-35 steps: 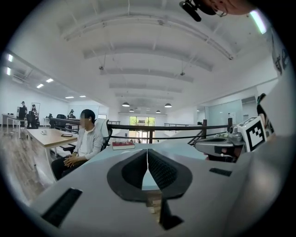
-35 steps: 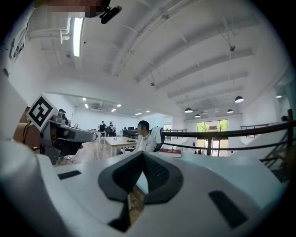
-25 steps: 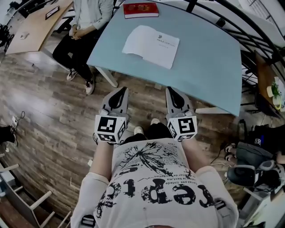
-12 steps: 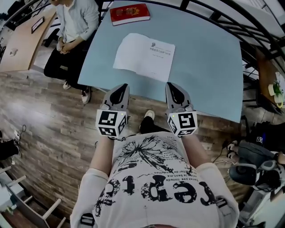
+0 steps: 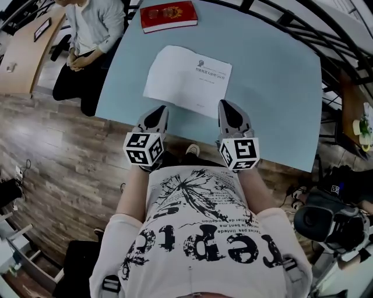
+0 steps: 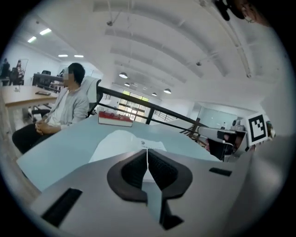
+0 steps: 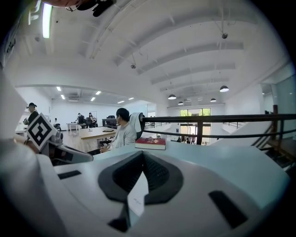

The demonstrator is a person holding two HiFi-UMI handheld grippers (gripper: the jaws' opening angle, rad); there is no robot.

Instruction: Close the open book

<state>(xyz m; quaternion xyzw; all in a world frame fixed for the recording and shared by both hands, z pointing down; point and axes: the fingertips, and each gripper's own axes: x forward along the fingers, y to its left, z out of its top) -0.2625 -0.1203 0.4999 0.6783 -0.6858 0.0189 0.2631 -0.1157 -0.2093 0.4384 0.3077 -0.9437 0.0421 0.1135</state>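
Note:
The open book (image 5: 187, 78) lies flat on the light blue table (image 5: 274, 93), white pages up, with a little print on the right-hand page. My left gripper (image 5: 159, 112) is shut and empty at the table's near edge, just short of the book's near left corner. My right gripper (image 5: 227, 106) is shut and empty too, by the book's near right corner. In the left gripper view the shut jaw tips (image 6: 147, 149) point at the open book (image 6: 120, 141). In the right gripper view the tips (image 7: 142, 152) meet, and a strip of white page shows below them.
A closed red book (image 5: 169, 16) lies at the table's far edge. A person (image 5: 87, 29) sits on a chair at the table's left. A black railing (image 5: 280, 17) runs behind the table. Bags and gear (image 5: 326, 221) lie on the wooden floor at right.
Both grippers have moved forward from over the floor to the table's near edge, still shut. The table and open book now sit closer in the head view.

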